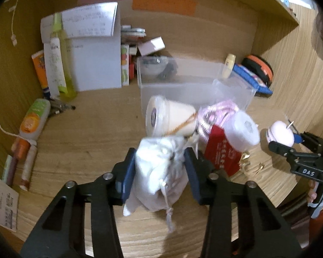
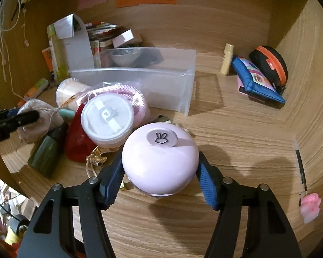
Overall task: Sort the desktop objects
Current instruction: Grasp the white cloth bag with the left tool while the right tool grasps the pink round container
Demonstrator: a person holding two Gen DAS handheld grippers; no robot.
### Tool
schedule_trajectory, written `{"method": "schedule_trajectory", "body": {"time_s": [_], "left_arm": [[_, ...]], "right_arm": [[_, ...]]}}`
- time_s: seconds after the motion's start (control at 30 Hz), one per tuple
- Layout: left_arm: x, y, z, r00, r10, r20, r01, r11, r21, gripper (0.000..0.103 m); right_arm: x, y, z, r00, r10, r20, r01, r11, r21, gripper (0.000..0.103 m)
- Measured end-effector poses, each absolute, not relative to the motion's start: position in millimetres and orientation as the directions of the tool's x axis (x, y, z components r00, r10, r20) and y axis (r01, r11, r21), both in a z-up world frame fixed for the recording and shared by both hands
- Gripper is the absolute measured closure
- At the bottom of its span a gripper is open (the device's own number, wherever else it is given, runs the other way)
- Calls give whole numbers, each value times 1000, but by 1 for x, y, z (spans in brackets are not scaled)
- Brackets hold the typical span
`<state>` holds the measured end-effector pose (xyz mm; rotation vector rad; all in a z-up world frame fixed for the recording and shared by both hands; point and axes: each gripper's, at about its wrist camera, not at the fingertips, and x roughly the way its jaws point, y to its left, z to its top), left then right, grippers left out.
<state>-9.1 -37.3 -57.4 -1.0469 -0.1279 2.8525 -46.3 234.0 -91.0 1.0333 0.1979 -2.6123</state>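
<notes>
left gripper (image 1: 160,167), jaws clamped on a white drawstring pouch (image 1: 159,169) held above the wooden desk (image 1: 86,129). right gripper (image 2: 160,178), blue pads pressed to both sides of a round pink case (image 2: 160,163) with a rabbit mark on top. behind them lie a clutter pile: a tipped clear cup (image 1: 168,118), a white-lidded jar (image 2: 107,121), a red pouch (image 2: 77,142); a clear plastic bin (image 2: 140,83) stands just beyond.

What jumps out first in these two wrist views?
Each hand-held gripper is already closed on something: the left hand-held gripper squeezes a white drawstring pouch, and the right hand-held gripper clamps a round lilac case with a rabbit logo. Between them sits a jumbled pile, with a white round container and a red pouch, in front of a clear plastic bin.
</notes>
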Motion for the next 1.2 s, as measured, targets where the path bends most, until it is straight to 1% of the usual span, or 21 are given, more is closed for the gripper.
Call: {"method": "schedule_trajectory", "body": {"time_s": [0.03, 0.1, 0.17, 0.2, 0.27, 0.33, 0.4, 0.5, 0.63, 0.73, 0.9, 1.03, 1.07, 1.1, 1.13, 1.17, 1.2], "left_arm": [[-7, -37, -53, -769, 134, -625, -75, -990, -120, 64], [-6, -36, -46, -782, 128, -610, -85, -991, -99, 64], [-8, -34, -45, -781, 108, -615, -83, -994, -70, 64], [-8, -34, -46, -777, 117, -618, -90, -993, -75, 64], [-7, -35, -51, -757, 153, -636, -123, -988, -92, 55], [-4, -34, -60, -738, 165, -654, -147, -986, -82, 34], [-4, -31, -71, -710, 174, -683, -172, -982, -72, 30], [-11, -33, -85, -656, 223, -721, -201, -972, -118, 28], [-20, -38, -95, -622, 286, -729, -219, -957, -189, 24], [-21, -38, -98, -618, 305, -725, -232, -951, -202, 23], [-9, -25, -102, -615, 275, -739, -273, -953, -128, 23], [-15, -27, -106, -623, 243, -743, -233, -965, -120, 25], [-17, -27, -106, -631, 233, -740, -222, -968, -116, 27], [-18, -26, -106, -645, 211, -735, -204, -974, -101, 37], [-18, -26, -105, -651, 203, -732, -196, -976, -97, 44], [-19, -29, -104, -655, 205, -727, -187, -977, -107, 47], [-20, -33, -102, -657, 218, -721, -178, -975, -133, 54]], "right_arm": [[-46, 235, -89, -687, -251, -682, 347, -938, -5, 43], [-47, 238, -86, -692, -259, -674, 347, -938, 4, 43], [-47, 239, -84, -692, -263, -673, 348, -937, 8, 43], [-47, 239, -84, -691, -267, -672, 350, -937, 12, 43], [-47, 240, -84, -687, -274, -673, 355, -935, 19, 43], [-47, 240, -85, -684, -274, -677, 356, -934, 19, 43], [-47, 240, -88, -678, -275, -682, 359, -933, 19, 43], [-48, 241, -90, -670, -280, -687, 359, -933, 30, 43], [-47, 240, -89, -671, -283, -685, 360, -933, 33, 43], [-46, 238, -88, -673, -277, -685, 362, -932, 22, 43], [-47, 239, -89, -669, -275, -690, 359, -933, 23, 43], [-49, 237, -90, -668, -280, -690, 357, -933, 32, 43], [-49, 236, -90, -668, -281, -689, 358, -933, 33, 43], [-49, 235, -90, -669, -282, -688, 358, -933, 34, 43], [-49, 234, -90, -670, -283, -687, 360, -932, 32, 43], [-48, 233, -89, -673, -281, -684, 360, -932, 29, 43], [-47, 233, -88, -677, -281, -681, 359, -933, 27, 43]]}}
